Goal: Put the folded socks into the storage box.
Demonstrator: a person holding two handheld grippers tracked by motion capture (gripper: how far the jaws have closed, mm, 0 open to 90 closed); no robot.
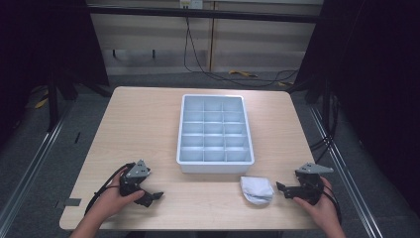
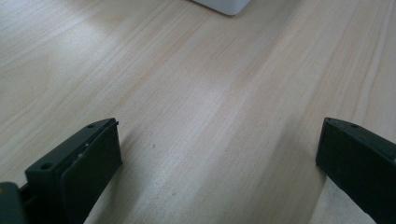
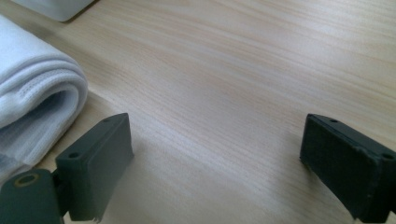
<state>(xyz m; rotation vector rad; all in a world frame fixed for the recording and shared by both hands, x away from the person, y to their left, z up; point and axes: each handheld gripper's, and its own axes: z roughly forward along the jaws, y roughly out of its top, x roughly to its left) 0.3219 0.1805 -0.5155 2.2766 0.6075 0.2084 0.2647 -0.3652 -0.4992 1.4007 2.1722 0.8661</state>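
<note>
A folded white cloth [image 1: 256, 189] lies near the table's front edge, just in front of the right corner of a pale blue-grey compartment tray [image 1: 215, 167]. My right gripper [image 1: 281, 188] rests low on the table to the cloth's right, pointing at it. Its jaws stand wide open in the right gripper view [image 3: 217, 119], with bare wood between them. The cloth [image 3: 32, 98] bulges beside the left jaw. My left gripper [image 1: 154, 197] sits at the front left, also open [image 2: 219, 126] over bare wood.
The tray has several empty compartments and takes up the table's middle. One of its white corners shows at the top of the left gripper view [image 2: 224, 5] and another in the right gripper view [image 3: 51, 7]. Cables lie on the floor beyond the table.
</note>
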